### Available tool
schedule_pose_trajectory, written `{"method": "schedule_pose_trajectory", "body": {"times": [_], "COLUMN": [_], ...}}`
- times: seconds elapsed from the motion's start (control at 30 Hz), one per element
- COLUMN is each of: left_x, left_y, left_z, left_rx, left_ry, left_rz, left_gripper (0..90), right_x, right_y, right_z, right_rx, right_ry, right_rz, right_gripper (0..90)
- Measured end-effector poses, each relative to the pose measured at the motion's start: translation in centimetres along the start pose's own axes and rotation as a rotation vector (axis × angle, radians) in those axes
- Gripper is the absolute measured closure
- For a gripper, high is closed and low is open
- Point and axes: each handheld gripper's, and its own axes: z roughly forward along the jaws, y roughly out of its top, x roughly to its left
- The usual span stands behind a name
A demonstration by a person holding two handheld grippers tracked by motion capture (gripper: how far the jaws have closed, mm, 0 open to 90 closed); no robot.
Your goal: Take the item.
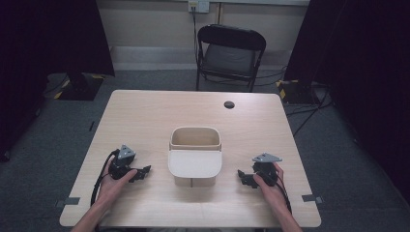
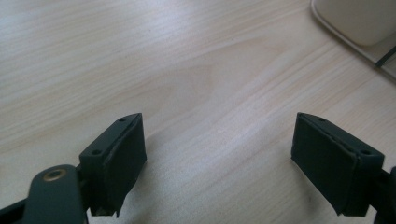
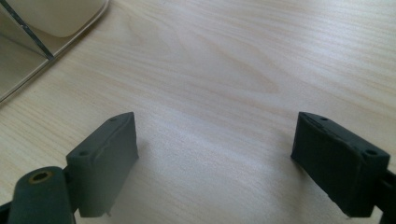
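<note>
On each side of the bin [image 1: 195,154], left gripper [image 1: 141,173] and right gripper [image 1: 243,176] gape wide, empty; from above, a chair [image 1: 230,54] stands beyond.

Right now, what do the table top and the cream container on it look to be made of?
Table top: pale wood or wood-look laminate, matte; grain lines run across it in both gripper views. Cream container: probably moulded plastic, smooth with a soft sheen and rounded corners, though I cannot rule out coated wood.

Beige bin [image 1: 195,157] mid-table [image 1: 145,116], left gripper [image 1: 138,174] and right gripper [image 1: 244,178] flanking it, chair [image 1: 229,55] behind
</note>
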Motion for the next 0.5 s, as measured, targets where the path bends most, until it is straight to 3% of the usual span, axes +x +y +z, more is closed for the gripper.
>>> {"method": "schedule_pose_trajectory", "body": {"times": [0.3, 0.37, 0.5], "left_x": [-0.28, -0.41, -0.72], "left_y": [0.21, 0.24, 0.37], "left_z": [-0.47, -0.64, -1.07], "left_rx": [-0.021, -0.035, -0.049], "left_ry": [-0.036, -0.062, -0.075], "left_rz": [-0.001, -0.031, -0.026], "left_gripper": [17.4, 17.4, 17.6], "right_x": [0.00, 0.00, 0.00], "right_y": [0.00, 0.00, 0.00], "right_z": [0.00, 0.00, 0.00], "right_rx": [0.000, 0.000, 0.000], "right_ry": [0.000, 0.000, 0.000], "right_rz": [0.000, 0.000, 0.000], "right_gripper": [13.6, 13.6, 13.6]}}
